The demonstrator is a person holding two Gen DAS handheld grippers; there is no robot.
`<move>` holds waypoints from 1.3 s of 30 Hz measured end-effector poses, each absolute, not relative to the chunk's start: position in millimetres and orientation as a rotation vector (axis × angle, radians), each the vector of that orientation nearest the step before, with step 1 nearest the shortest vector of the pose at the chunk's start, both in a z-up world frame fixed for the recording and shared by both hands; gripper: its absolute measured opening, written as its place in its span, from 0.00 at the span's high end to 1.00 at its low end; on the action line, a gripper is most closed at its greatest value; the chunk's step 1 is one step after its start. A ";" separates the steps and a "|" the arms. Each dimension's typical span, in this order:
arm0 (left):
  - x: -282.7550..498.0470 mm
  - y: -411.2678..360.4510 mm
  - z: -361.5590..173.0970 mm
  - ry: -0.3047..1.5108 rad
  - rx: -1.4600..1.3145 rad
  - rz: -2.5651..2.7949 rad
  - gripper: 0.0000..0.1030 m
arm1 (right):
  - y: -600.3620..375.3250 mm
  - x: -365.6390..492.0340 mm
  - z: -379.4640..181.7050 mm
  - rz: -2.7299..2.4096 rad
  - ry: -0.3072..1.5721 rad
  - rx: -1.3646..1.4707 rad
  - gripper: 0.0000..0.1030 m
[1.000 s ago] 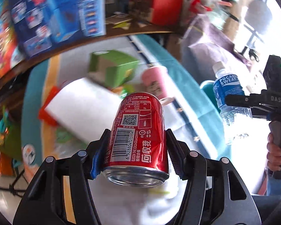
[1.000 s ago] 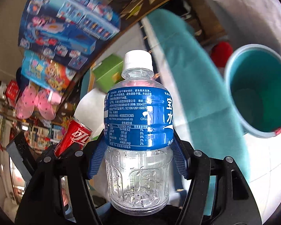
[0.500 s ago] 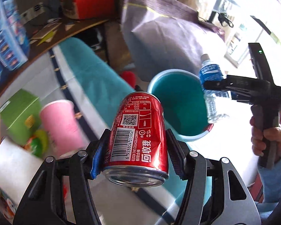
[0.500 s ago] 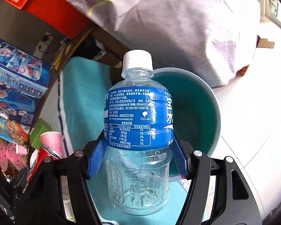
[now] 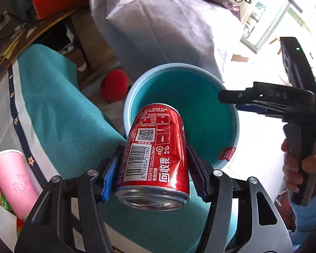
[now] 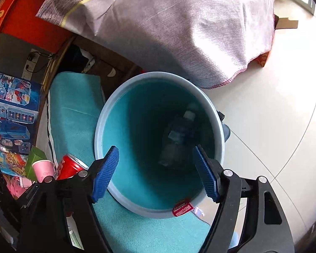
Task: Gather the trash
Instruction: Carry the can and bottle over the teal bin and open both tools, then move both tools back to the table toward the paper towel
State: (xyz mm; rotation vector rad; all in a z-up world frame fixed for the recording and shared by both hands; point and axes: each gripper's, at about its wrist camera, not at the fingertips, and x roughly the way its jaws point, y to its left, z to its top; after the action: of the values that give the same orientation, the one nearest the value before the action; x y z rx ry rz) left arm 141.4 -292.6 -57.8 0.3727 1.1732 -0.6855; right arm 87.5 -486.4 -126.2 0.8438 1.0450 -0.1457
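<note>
Dropped since a moment ago: clear plastic bottle with blue label (image 6: 179, 141), now deep in round teal plastic bin (image 6: 107, 113), cap toward 1 o'clock, long way down. Right gripper (image 6: 155, 171) jaws opening, empty, above bin for the drop. Left gripper (image 5: 152, 174) jaws clamped on red metal cola can (image 5: 157, 158), top toward 12 o'clock over bin, ready next.

The right gripper (image 6: 155, 170) hangs over the teal bin (image 6: 107, 113), its blue-padded jaws opening with nothing between them. Deep inside the bin a blurred plastic bottle (image 6: 179, 137) with a blue label shows. At lower left, a red can (image 6: 70, 165) sits in the left gripper (image 6: 52, 181), beside a pink cup (image 6: 43, 167). A grey cloth (image 6: 168, 27) lies behind the bin.
</note>
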 end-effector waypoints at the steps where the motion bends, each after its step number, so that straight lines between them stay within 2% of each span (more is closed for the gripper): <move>1: 142.2 -294.6 -60.1 1.178 0.376 -0.686 0.42 | -489.8 85.5 -125.6 -0.148 1.039 0.846 0.30; 10: 149.7 -321.0 -80.5 1.221 0.421 -0.702 0.41 | -508.9 73.6 -122.3 -0.183 1.011 0.899 0.25; 13: 153.1 -324.5 -84.3 1.226 0.443 -0.670 0.32 | -510.9 71.4 -125.2 -0.192 1.024 0.910 0.25; 14: 153.8 -323.2 -84.4 1.223 0.447 -0.657 0.25 | -510.8 70.8 -126.1 -0.197 1.028 0.910 0.25; 18: 153.6 -316.6 -77.9 1.211 0.429 -0.649 0.18 | -508.8 69.6 -127.5 -0.208 1.039 0.917 0.25; 22: 148.7 -306.7 -66.9 1.192 0.404 -0.646 0.14 | -501.3 69.4 -124.3 -0.207 1.047 0.910 0.24; 24: 145.3 -301.0 -61.0 1.179 0.394 -0.641 0.11 | -494.9 69.3 -121.3 -0.204 1.055 0.899 0.21; 39: 111.5 -211.9 -24.2 1.136 0.281 -0.551 0.09 | -421.7 63.6 -76.9 -0.123 1.064 0.777 0.20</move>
State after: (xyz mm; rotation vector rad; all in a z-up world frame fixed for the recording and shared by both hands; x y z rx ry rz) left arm 111.5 -211.9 -24.2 0.2806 1.1355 -0.5506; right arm 63.6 -421.7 -76.9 0.7772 1.0641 -0.1232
